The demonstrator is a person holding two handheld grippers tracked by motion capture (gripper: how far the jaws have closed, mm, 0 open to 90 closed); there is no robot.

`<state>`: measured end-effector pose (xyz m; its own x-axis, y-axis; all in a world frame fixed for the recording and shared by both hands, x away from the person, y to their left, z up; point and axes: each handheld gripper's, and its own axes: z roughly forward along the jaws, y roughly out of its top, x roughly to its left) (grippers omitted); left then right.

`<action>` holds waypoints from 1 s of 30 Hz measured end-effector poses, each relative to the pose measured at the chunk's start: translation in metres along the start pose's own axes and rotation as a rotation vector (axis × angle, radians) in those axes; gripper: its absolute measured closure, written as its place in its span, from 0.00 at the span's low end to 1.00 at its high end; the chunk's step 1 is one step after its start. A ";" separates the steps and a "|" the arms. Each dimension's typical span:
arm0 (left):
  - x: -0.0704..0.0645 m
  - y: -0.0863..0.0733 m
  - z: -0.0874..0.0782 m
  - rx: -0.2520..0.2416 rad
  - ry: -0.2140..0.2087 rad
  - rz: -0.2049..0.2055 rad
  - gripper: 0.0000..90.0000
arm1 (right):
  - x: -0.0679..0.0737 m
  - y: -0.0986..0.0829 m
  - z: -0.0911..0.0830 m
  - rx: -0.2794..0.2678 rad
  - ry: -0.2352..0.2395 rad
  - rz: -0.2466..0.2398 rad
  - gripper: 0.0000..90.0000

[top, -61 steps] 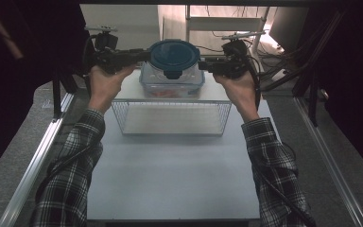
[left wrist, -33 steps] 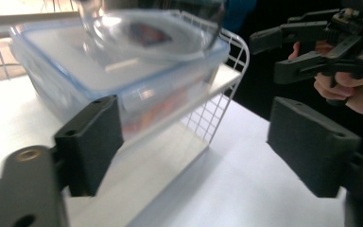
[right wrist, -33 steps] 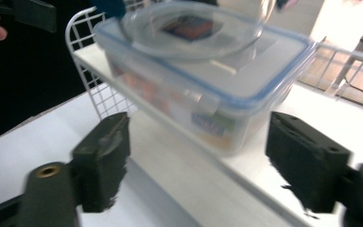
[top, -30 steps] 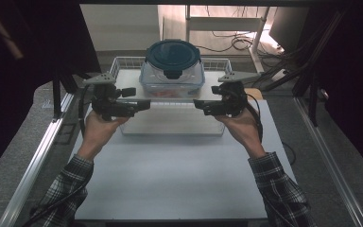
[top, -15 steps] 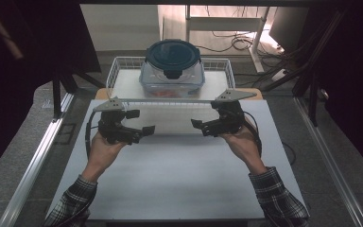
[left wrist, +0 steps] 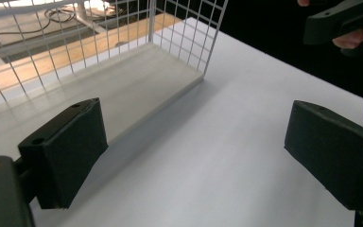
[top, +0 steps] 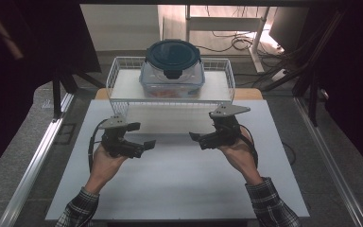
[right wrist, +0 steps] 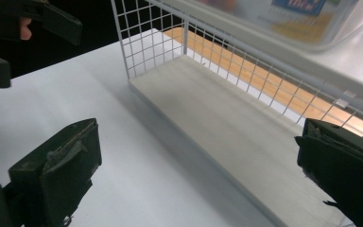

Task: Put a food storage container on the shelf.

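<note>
A clear box with a dark blue lid (top: 172, 66) stands on the top level of a white wire rack (top: 123, 90) at the far side of the white table (top: 179, 189). My left gripper (top: 142, 136) hovers open over the table in front of the rack's left half, nothing between its jaws. My right gripper (top: 197, 140) is open too, in front of the right half, and faces the left one. Between the left gripper's (left wrist: 198, 156) jaws lies bare table beside the rack (left wrist: 123, 80). The right gripper (right wrist: 194, 175) looks at the rack's lower board (right wrist: 227, 113), with the box (right wrist: 302, 19) above.
The rack's lower level is a pale board behind wire mesh. A wooden strip (top: 248, 93) shows behind the rack. Metal rails (top: 33, 161) run along both table sides. Cables and dark stands lie beyond the far edge.
Both grippers have let go of the box's sides and drawn back toward the person, lower over the table. The box stays on the rack.
</note>
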<state>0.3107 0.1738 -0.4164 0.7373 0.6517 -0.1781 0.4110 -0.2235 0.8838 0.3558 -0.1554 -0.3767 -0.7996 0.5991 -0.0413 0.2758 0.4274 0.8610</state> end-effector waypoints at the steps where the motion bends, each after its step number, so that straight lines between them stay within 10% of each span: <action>1: 0.000 -0.002 0.000 0.002 0.000 -0.001 0.07 | 0.001 -0.002 0.000 -0.003 0.003 0.003 0.00; 30: -0.014 -0.055 0.007 0.055 0.017 0.013 0.04 | 0.017 -0.054 -0.002 0.011 0.034 0.038 0.00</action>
<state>0.2819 0.1715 -0.4652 0.7341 0.6603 -0.1587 0.4303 -0.2715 0.8609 0.3265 -0.1691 -0.4229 -0.8058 0.5921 0.0088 0.3122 0.4122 0.8559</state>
